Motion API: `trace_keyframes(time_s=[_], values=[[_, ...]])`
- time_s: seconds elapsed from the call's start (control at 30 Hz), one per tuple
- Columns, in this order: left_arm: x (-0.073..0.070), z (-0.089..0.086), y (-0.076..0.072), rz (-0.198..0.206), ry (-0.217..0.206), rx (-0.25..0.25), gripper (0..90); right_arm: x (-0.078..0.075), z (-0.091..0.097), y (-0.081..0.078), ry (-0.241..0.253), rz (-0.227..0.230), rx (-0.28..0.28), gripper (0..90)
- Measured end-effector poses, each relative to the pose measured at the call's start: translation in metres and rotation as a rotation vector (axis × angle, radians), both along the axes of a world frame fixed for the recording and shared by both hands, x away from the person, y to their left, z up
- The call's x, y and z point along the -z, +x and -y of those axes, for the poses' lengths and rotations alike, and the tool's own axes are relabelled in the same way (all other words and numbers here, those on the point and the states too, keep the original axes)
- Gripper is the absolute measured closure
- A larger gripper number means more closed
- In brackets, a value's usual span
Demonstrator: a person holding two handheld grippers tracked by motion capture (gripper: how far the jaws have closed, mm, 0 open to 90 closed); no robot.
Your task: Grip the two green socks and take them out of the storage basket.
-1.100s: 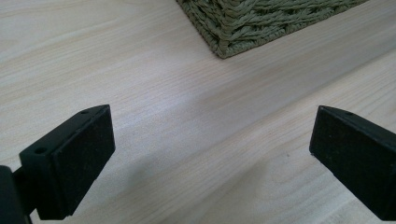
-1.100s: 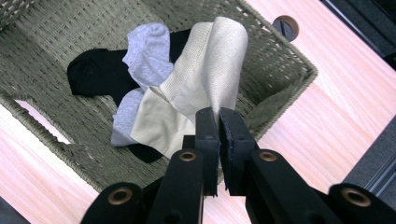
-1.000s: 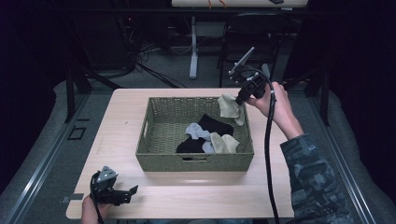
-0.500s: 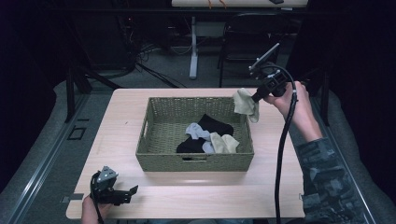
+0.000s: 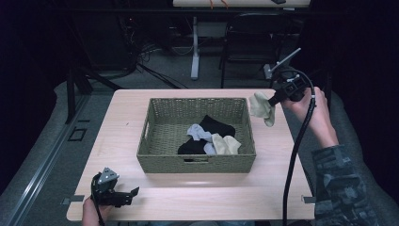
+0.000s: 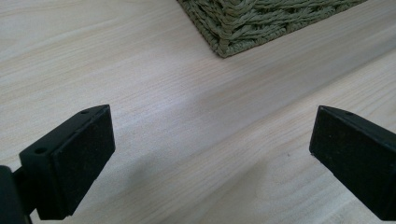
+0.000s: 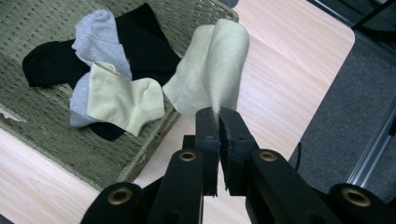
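Right gripper (image 7: 218,122) pinching a cream sock (image 7: 212,70) by its edge, above the table's (image 5: 282,155) right edge beside the wicker basket (image 5: 155,141). Soft, light, floppy; probably best gripped at the cuff. Left gripper (image 6: 210,154) spread wide, empty, near the front-left corner.

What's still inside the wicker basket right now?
Inside the wicker basket: a black sock, a grey sock over it, a cream sock on top. Anything beneath that pile is hidden. A second cream sock hangs from the right gripper, outside the basket.
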State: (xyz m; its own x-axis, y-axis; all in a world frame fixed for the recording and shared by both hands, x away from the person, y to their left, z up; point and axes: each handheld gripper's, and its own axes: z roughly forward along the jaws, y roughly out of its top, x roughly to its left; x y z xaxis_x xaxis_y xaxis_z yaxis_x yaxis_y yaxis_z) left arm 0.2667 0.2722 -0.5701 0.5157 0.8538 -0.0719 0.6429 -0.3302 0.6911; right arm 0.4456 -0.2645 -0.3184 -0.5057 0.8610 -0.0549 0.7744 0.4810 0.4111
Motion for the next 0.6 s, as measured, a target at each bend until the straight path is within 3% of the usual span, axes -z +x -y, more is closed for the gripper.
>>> trace_keyframes(time_s=[0.47, 0.6], values=[[0.0, 0.0, 0.0, 0.001, 0.002, -0.004, 0.1, 0.034, 0.03, 0.002, 0.04, -0.059, 0.061, 87.0], [0.0, 0.0, 0.0, 0.001, 0.001, -0.004, 0.1, 0.055, 0.037, 0.003, 0.048, -0.09, 0.075, 87.0]])
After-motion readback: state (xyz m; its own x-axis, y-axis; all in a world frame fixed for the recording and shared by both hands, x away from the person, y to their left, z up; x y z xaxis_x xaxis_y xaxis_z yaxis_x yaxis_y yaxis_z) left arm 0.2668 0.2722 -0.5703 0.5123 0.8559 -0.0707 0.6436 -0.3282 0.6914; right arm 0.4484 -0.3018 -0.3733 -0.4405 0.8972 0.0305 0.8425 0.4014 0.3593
